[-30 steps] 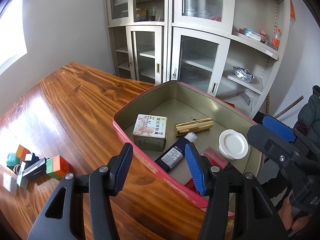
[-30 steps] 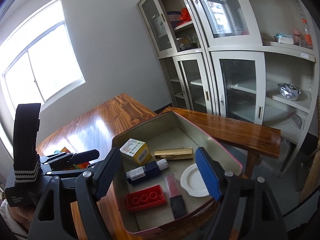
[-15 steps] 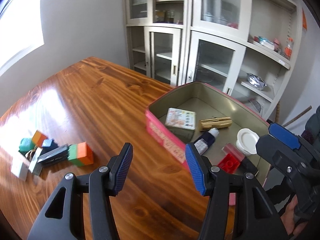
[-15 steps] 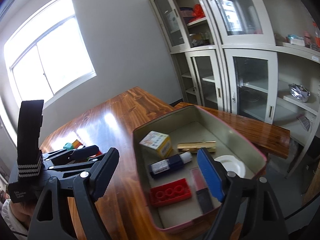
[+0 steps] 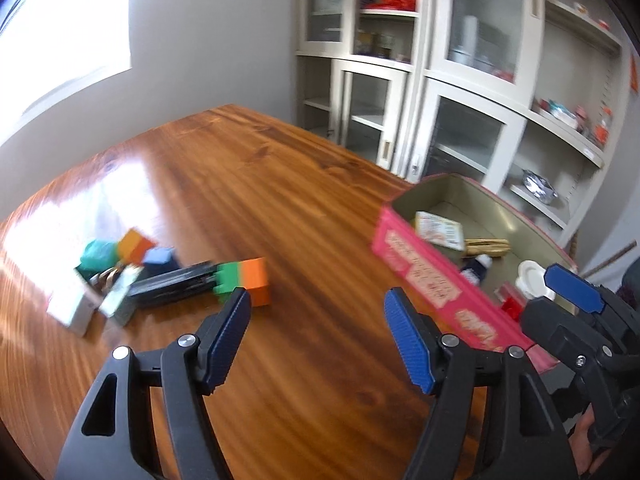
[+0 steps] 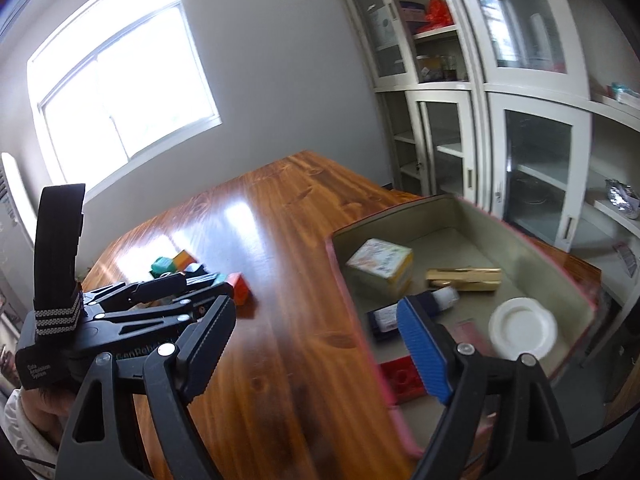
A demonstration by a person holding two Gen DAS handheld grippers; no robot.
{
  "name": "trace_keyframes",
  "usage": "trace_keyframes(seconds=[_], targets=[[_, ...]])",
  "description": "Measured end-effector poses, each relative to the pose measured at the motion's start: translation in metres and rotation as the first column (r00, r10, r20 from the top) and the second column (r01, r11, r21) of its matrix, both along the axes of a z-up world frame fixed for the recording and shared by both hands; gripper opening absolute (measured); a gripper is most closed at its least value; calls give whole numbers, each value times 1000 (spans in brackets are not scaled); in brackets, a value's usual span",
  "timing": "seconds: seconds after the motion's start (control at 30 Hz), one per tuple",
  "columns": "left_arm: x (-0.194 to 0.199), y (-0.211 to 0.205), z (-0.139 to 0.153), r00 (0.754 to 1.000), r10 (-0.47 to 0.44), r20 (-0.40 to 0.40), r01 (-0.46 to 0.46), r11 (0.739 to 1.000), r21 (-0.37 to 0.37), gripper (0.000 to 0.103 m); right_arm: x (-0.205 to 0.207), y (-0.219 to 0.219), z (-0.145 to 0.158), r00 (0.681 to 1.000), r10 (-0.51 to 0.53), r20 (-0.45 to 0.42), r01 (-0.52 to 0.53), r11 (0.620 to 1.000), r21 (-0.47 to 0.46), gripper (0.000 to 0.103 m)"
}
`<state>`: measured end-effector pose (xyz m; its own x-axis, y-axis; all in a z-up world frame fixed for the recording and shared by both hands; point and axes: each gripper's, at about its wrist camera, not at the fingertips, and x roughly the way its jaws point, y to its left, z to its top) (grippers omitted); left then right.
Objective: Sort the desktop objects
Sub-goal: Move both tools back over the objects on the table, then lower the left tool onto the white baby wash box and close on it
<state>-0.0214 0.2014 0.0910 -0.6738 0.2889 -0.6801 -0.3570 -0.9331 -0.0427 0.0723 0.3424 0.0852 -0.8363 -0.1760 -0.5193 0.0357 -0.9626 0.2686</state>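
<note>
Desktop objects: several sit in pink tin (image 5: 436,280), block pile (image 5: 160,276) left on counter (image 5: 280,208); left fingers (image 5: 236,332) opening, right fingers (image 6: 420,336) wide, both empty.

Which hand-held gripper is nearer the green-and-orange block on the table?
Left. The left hand-held gripper, jaws opening and empty, hangs just short of the green-and-orange block. The right hand-held gripper sits over the pink tin's near edge, farther off.
</note>
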Motion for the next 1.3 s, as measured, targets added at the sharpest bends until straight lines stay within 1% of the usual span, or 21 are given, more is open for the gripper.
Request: trace_keyframes(seconds=[0.23,0.37,0.43,0.6,0.67,0.77,0.9,1.0,1.07,1.13,1.23,1.3], targets=[[-3,-68,-13,992,128,12,-128,992,1,73,-17,-45,-15,993,104,49,-104,994,8,86],[-9,-107,-26,976,215,21,-215,976,-30,73,-28,-67,-26,985,148,83,-150,989,15,86],[-11,-123,-30,970,241,28,-240,970,-34,73,-36,-76,-32,981,161,112,-164,986,12,86],[-17,-167,-39,943,330,53,-328,944,-41,73,-48,-99,-41,967,205,149,-210,977,18,86],[-22,-184,-41,927,370,63,-368,929,-35,73,-49,-108,-44,962,221,159,-227,974,25,86],[-29,-204,-44,910,407,76,-406,913,-23,73,-54,-116,-49,953,240,183,-248,969,21,86],[-44,-217,-47,900,429,77,-426,903,-47,73,-59,-122,-51,949,248,197,-258,966,25,86],[-57,-223,-46,905,419,71,-416,908,-54,73,-63,-124,-50,947,251,199,-261,965,28,86],[-67,-229,-46,897,433,89,-430,901,-48,73,-66,-125,-51,948,248,202,-259,965,29,86],[-75,-236,-46,887,449,109,-450,893,-17,73,-68,-125,-53,946,248,208,-258,966,23,86],[-88,-241,-49,857,495,144,-499,866,-6,73,-73,-127,-56,943,252,219,-262,965,18,86],[-94,-238,-51,848,509,149,-514,858,-5,73,-75,-129,-57,941,257,222,-268,963,19,86]])
